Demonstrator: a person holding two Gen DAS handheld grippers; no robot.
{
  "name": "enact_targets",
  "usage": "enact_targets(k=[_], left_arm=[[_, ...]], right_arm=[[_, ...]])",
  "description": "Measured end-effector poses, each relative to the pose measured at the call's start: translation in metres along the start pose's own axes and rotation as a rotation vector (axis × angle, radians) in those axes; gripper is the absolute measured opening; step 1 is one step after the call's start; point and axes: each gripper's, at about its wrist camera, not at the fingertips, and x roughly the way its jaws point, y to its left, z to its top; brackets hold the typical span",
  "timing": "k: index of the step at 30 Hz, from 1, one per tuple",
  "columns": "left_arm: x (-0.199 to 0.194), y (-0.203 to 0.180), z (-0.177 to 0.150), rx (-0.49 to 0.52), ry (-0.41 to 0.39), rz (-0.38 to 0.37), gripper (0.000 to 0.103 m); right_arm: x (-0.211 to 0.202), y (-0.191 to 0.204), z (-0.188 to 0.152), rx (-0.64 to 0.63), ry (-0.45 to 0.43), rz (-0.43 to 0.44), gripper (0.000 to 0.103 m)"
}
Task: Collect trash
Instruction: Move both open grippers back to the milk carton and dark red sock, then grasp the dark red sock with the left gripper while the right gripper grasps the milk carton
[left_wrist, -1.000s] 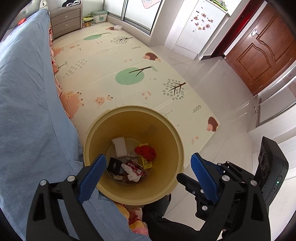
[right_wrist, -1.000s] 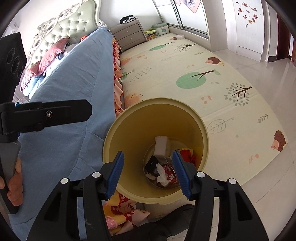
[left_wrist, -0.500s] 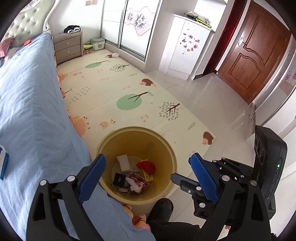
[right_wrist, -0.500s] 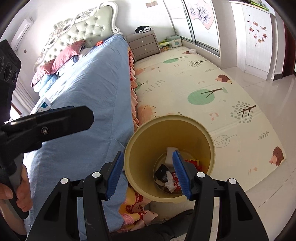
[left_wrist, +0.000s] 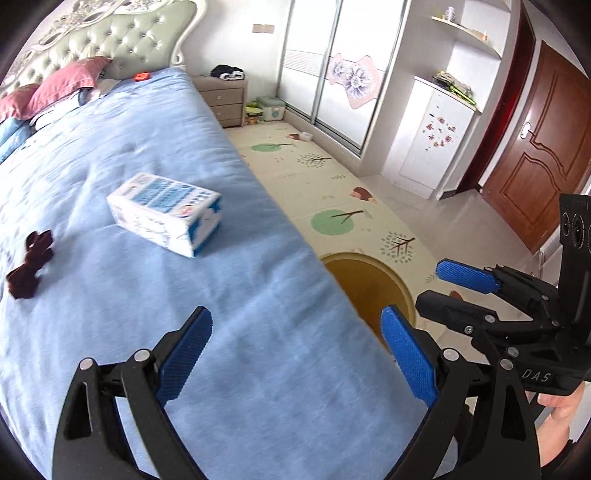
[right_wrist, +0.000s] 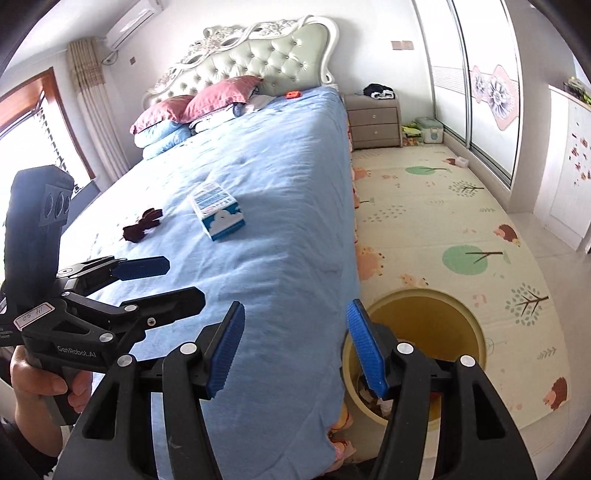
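A white and blue box lies on the blue bed cover, with a dark red-brown crumpled scrap to its left. The yellow bin stands on the floor against the bed's side, and some trash shows at its bottom. My left gripper is open and empty above the bed's near edge, well short of the box. My right gripper hovers over the bed's edge beside the bin; its jaws are opening with nothing between them.
The bed fills the left, with pillows at a tufted headboard and a small orange thing. A play mat covers the floor. Nightstand, sliding wardrobe and brown door stand beyond.
Both grippers have risen and swung away from looking down into the bin toward the bed. The box and the dark scrap have come into view; the bin has dropped to the lower right.
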Motion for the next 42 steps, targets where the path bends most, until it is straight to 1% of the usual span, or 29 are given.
enact_targets(k=[5,8,10,16,20,22,25,30,34,38,39,41,42], left_arm=[[-0.027,0.052,-0.008,-0.066,-0.029,0.077,0.093],[-0.039,0.079,-0.012,-0.081,-0.048,0.144,0.093],[-0.044,0.096,-0.013,-0.093,-0.055,0.173,0.093],[-0.044,0.147,-0.012,-0.136,-0.059,0.246,0.093],[-0.035,0.175,-0.005,-0.143,-0.056,0.289,0.093],[-0.028,0.187,0.000,-0.145,-0.051,0.310,0.093],[-0.016,0.206,0.008,-0.163,-0.038,0.313,0.093],[0.001,0.230,0.023,-0.151,-0.016,0.323,0.093],[0.015,0.245,0.031,-0.164,0.019,0.290,0.092],[0.026,0.254,0.033,-0.173,0.033,0.266,0.083],[0.027,0.257,0.033,-0.180,0.034,0.259,0.079],[0.031,0.258,0.032,-0.179,0.037,0.264,0.075],[0.030,0.258,0.032,-0.178,0.033,0.270,0.070]], right_arm=[[0.021,0.040,0.018,-0.052,0.007,0.021,0.057],[0.035,0.058,0.026,-0.071,0.018,0.041,0.057],[0.043,0.070,0.031,-0.088,0.021,0.052,0.057],[0.073,0.101,0.050,-0.145,0.031,0.076,0.057],[0.097,0.106,0.063,-0.173,0.047,0.086,0.057],[0.109,0.109,0.070,-0.194,0.052,0.074,0.057],[0.123,0.110,0.080,-0.212,0.059,0.062,0.058],[0.141,0.108,0.089,-0.227,0.064,0.055,0.058],[0.150,0.106,0.093,-0.231,0.062,0.054,0.061],[0.153,0.104,0.096,-0.227,0.052,0.064,0.061],[0.153,0.104,0.096,-0.229,0.051,0.066,0.061],[0.154,0.105,0.098,-0.241,0.052,0.063,0.061],[0.155,0.106,0.099,-0.251,0.050,0.056,0.061]])
